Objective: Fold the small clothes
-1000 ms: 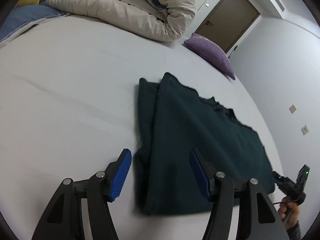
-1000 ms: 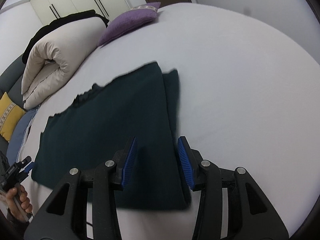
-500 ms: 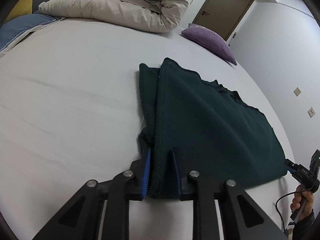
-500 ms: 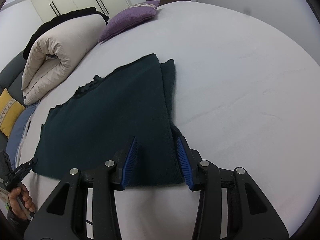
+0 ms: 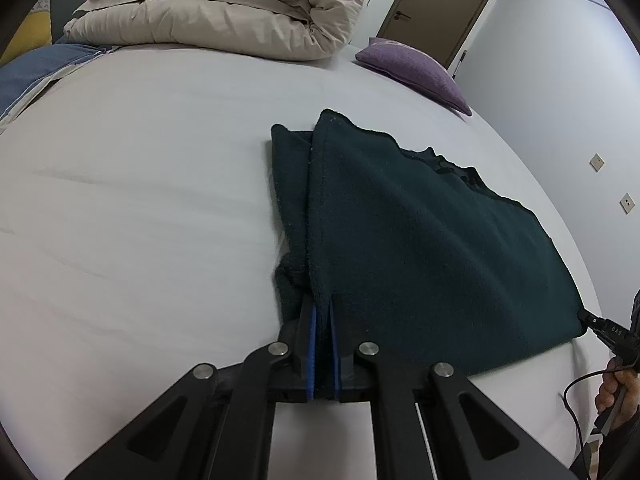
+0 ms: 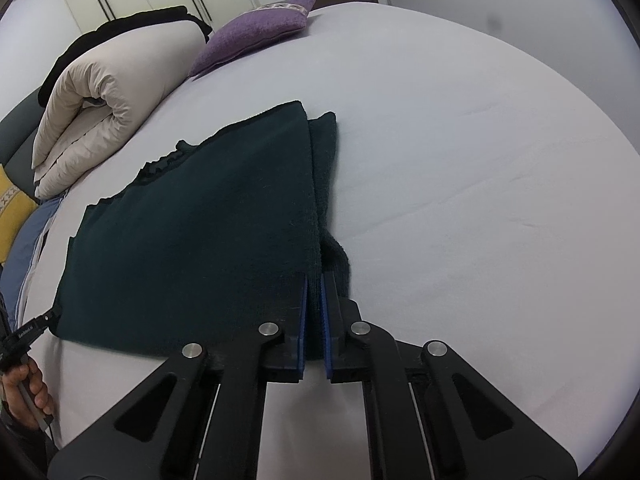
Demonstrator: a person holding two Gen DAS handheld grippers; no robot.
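My left gripper (image 5: 323,322): black linkage arms, silver pivot screws, blue ribbed pads. Right gripper (image 6: 314,300) identical; small white lettering on its black nose. Black cable (image 5: 576,400) loops below it. Dark sleeve (image 5: 624,436) at wrist.

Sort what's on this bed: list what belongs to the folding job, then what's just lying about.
In use:
dark green knitted garment
left gripper, shut on its near edge
right gripper, likewise

Lying about:
rolled beige duvet
purple cushion
yellow cushion
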